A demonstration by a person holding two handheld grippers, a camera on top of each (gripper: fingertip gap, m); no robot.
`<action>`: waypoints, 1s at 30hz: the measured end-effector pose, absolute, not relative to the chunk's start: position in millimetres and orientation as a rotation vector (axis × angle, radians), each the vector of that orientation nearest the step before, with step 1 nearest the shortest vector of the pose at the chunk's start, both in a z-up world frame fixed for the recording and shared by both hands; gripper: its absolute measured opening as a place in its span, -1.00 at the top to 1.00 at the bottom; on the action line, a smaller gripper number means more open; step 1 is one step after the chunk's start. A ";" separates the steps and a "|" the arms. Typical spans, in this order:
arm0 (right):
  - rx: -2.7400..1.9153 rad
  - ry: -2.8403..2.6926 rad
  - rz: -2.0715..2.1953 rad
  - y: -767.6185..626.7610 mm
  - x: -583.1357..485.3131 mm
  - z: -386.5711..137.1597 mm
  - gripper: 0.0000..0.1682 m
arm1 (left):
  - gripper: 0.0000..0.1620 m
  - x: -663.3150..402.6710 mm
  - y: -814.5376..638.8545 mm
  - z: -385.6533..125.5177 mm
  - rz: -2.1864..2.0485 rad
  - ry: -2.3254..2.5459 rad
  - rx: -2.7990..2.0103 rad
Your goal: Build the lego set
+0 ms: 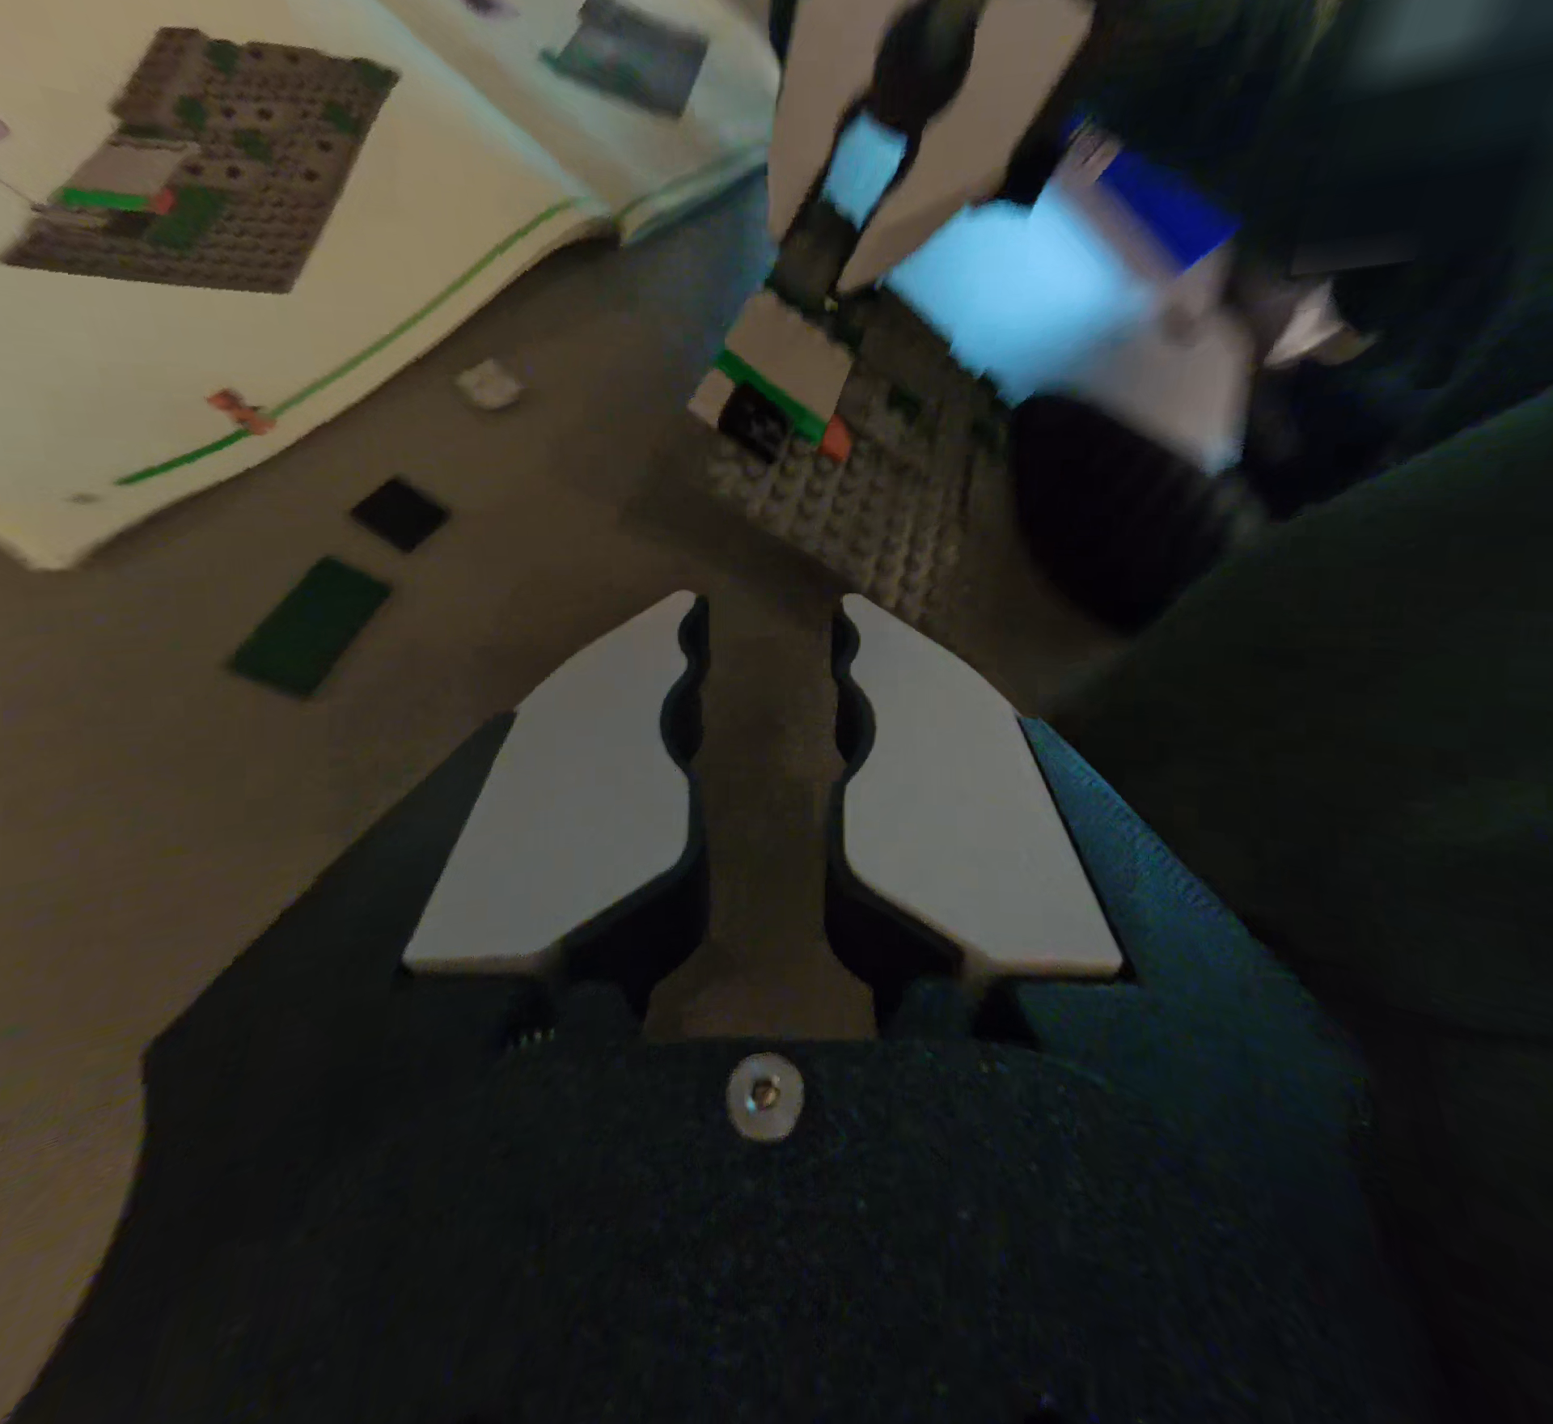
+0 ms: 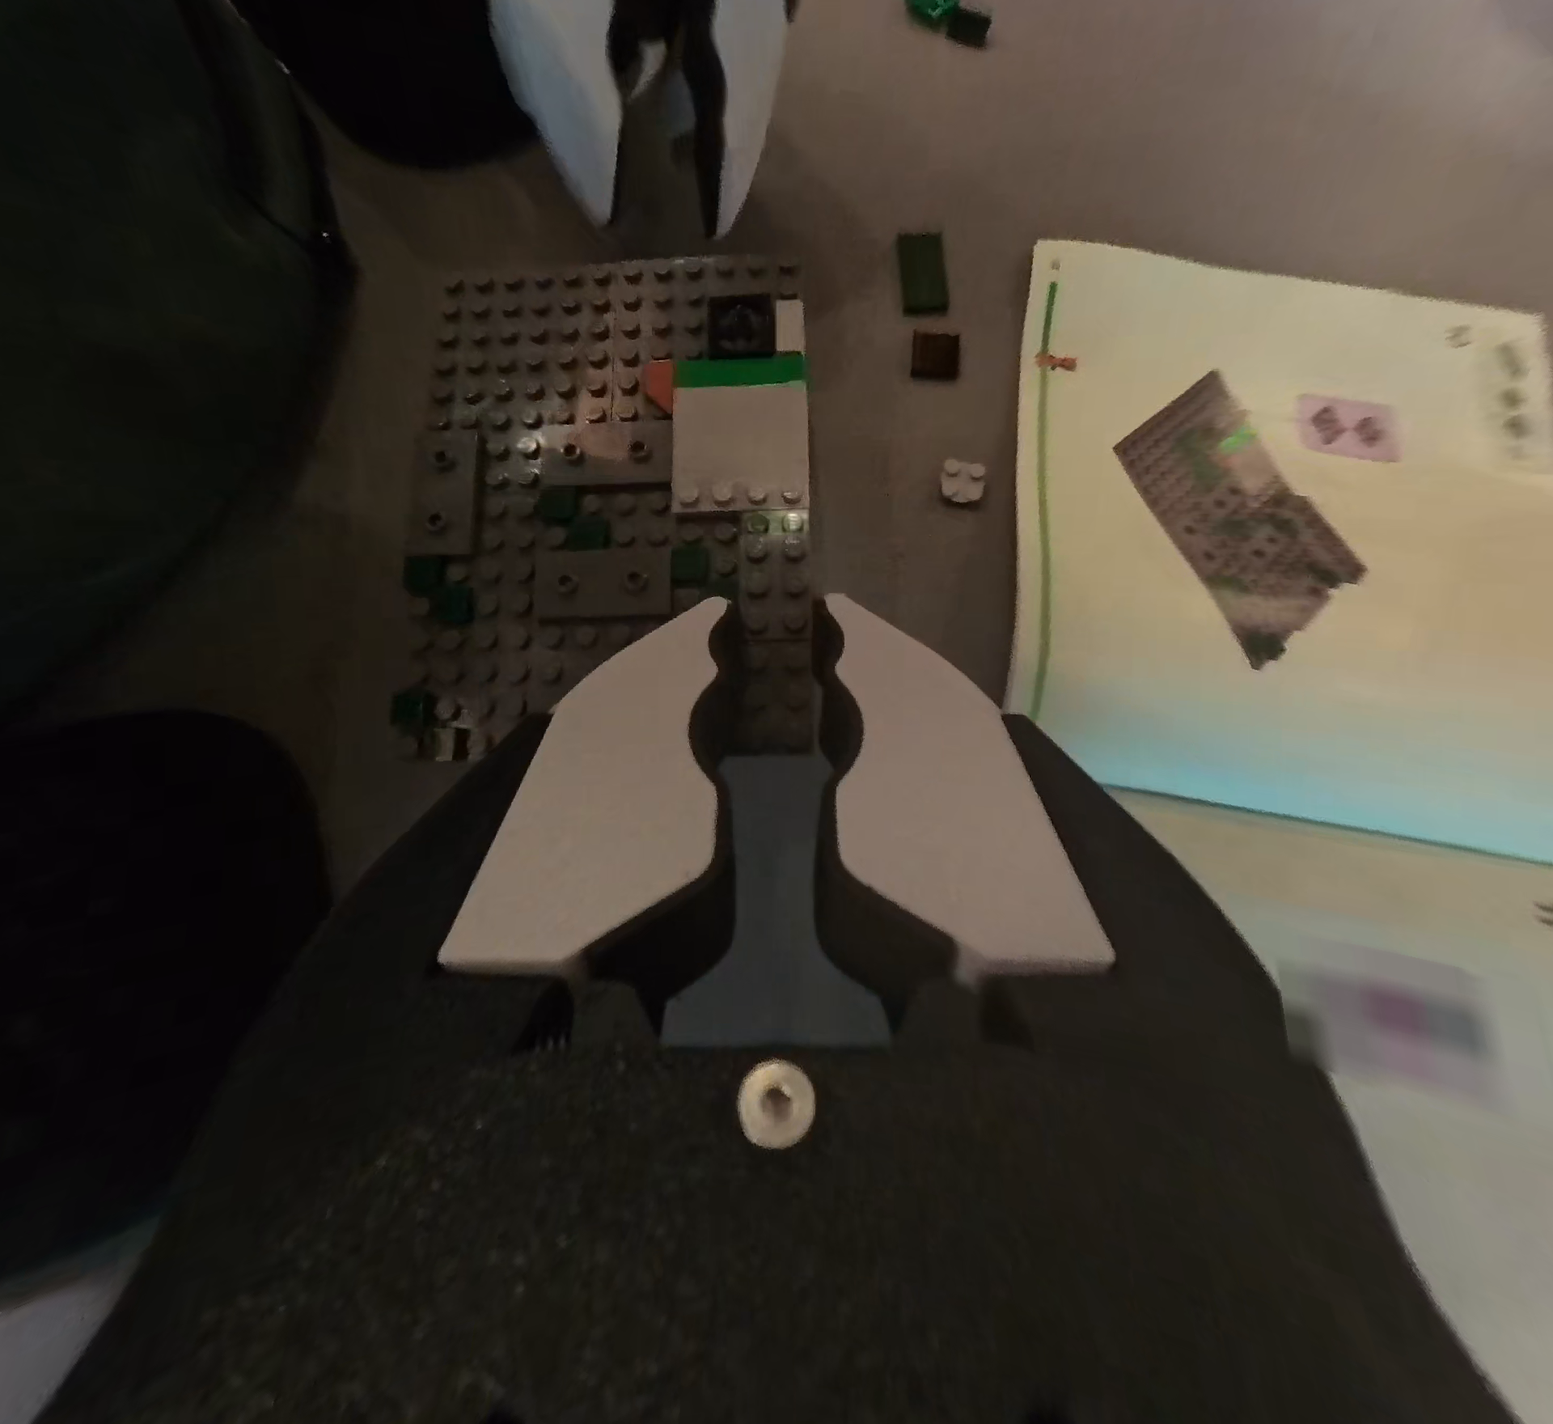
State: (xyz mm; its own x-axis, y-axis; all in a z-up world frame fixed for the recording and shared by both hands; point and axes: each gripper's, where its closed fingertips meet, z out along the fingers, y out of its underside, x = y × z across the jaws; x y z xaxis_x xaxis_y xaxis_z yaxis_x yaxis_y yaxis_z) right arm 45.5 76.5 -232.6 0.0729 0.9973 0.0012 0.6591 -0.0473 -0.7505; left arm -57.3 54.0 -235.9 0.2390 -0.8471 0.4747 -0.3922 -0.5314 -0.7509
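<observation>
A dark grey baseplate (image 2: pixel 521 341) lies on the brown surface with a light grey tile (image 2: pixel 739 442), a green strip (image 2: pixel 739 373), a red-orange piece (image 2: pixel 662 383) and a black tile (image 2: pixel 739 324) on it. My right gripper (image 2: pixel 775 606) is closed around a dark grey two-stud-wide plate (image 2: pixel 777 652) at the baseplate's near right edge. In the left wrist view the right gripper (image 1: pixel 811 266) stands at the far edge of the baseplate (image 1: pixel 857 509). My left gripper (image 1: pixel 771 610) is open and empty, just short of the baseplate; it also shows at the top of the right wrist view (image 2: pixel 662 219).
An open instruction booklet (image 2: pixel 1260 543) lies right of the build. Between them lie a dark green tile (image 2: pixel 922 272), a dark brown tile (image 2: pixel 934 356) and a light grey round-studded piece (image 2: pixel 964 482). Small green pieces (image 2: pixel 933 5) lie farther off. A person's dark clothing (image 2: pixel 126 291) fills the left. Some 11 cm of space lies between my two pairs of fingers.
</observation>
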 end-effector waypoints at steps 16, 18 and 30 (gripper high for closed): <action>-1.689 -1.643 0.650 57.2 36.0 -214.4 0.81 | 0.67 -24.8 49.4 -210.9 -2.024 0.570 -2.081; -1.692 -1.648 0.642 57.7 34.6 -213.4 0.81 | 0.70 -23.4 50.3 -210.1 -2.051 0.538 -2.076; -1.714 -1.621 0.614 62.9 27.5 -212.5 0.81 | 0.89 -25.7 59.3 -210.9 -2.073 0.426 -2.070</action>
State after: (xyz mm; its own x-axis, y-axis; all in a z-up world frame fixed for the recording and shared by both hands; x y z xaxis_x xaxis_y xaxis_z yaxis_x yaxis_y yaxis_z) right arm 27.5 62.9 -212.5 0.1090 0.9870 0.1184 0.6608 0.0170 -0.7504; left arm -25.7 59.3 -210.9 -0.0137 -0.3262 0.9452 -0.0731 -0.9424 -0.3263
